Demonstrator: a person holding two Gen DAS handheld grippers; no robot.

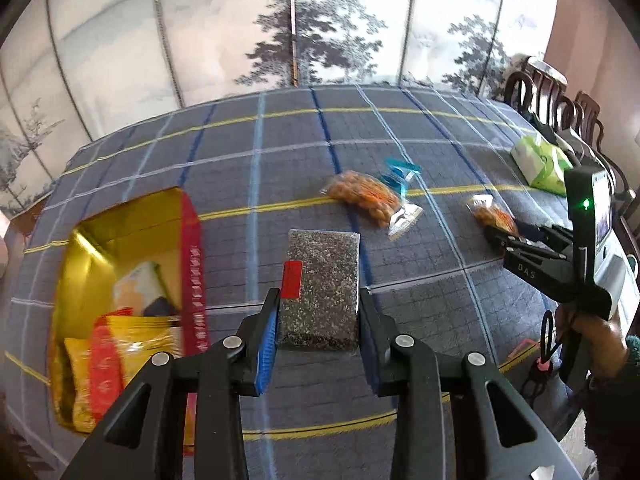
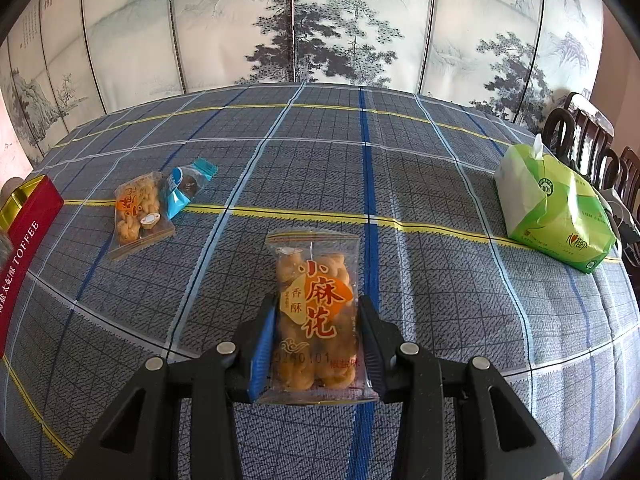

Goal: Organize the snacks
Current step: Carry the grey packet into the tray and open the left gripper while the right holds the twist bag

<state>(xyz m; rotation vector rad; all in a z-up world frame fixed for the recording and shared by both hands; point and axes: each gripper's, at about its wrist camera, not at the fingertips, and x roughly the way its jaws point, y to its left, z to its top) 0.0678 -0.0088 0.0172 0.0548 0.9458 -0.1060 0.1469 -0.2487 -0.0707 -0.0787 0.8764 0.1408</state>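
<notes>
Left gripper [image 1: 318,320] pinches the flat speckled sesame bar pack [image 1: 320,288] at centre frame, presumably for transfer to the red-and-gold box [image 1: 192,264], lower left. Right gripper [image 2: 318,344] clamps the clear fried-twist packet [image 2: 316,312], ready to follow.

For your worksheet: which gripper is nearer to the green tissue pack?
Right. The right gripper has the green tissue pack close on its right; the left gripper sits farther off, beside the toffee box.

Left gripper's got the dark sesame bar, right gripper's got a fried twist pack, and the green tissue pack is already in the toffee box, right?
Not quite. The green tissue pack lies on the tablecloth at the far right, well away from the toffee box, as the right wrist view shows. The rest holds: the left gripper holds the dark sesame bar, the right gripper a fried twist pack.
</notes>
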